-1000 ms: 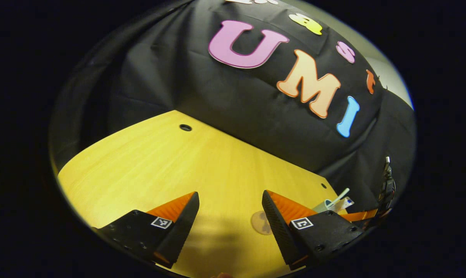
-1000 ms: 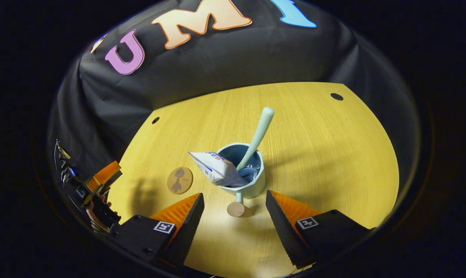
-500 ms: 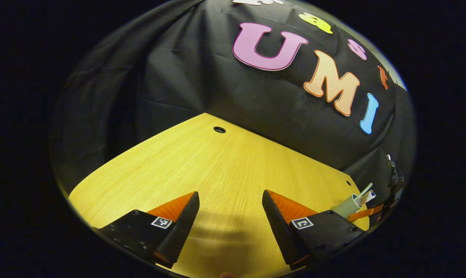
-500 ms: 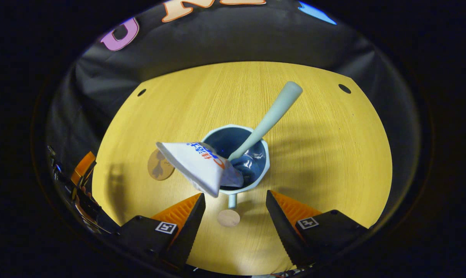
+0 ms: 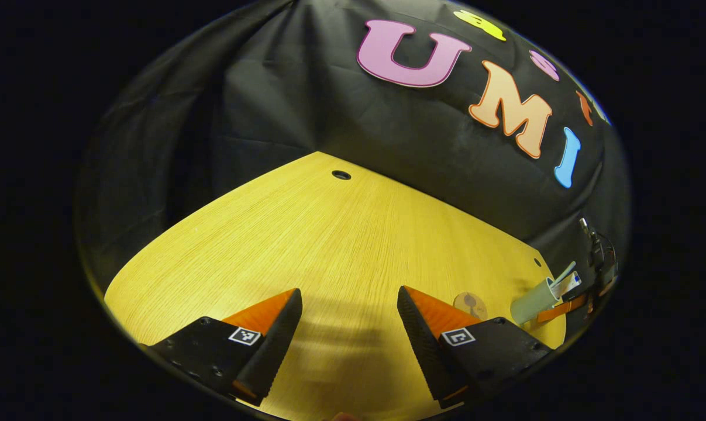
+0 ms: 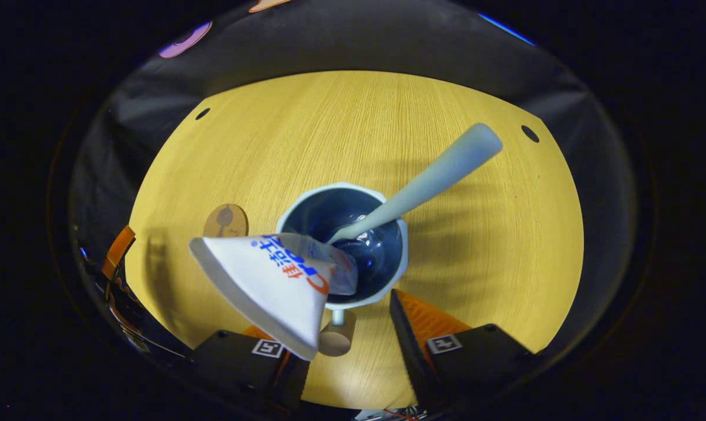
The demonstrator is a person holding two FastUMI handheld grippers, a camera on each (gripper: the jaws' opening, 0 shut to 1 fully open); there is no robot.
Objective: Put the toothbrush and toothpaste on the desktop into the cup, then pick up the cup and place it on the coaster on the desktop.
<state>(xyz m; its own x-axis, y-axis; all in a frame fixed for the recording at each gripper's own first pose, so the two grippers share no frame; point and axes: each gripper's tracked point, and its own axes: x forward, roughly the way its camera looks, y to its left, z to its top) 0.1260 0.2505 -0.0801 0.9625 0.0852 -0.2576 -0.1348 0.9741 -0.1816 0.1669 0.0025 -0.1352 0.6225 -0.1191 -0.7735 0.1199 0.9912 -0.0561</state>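
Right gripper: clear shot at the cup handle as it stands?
Probably yes. The right gripper has its jaws open on either side of the cup handle, just below the rim. The toothpaste tube overhangs the left finger, so it may get brushed.

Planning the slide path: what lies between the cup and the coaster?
In the right gripper view, only bare desktop lies between the cup and the coaster; the toothpaste juts from the cup nearer the camera.
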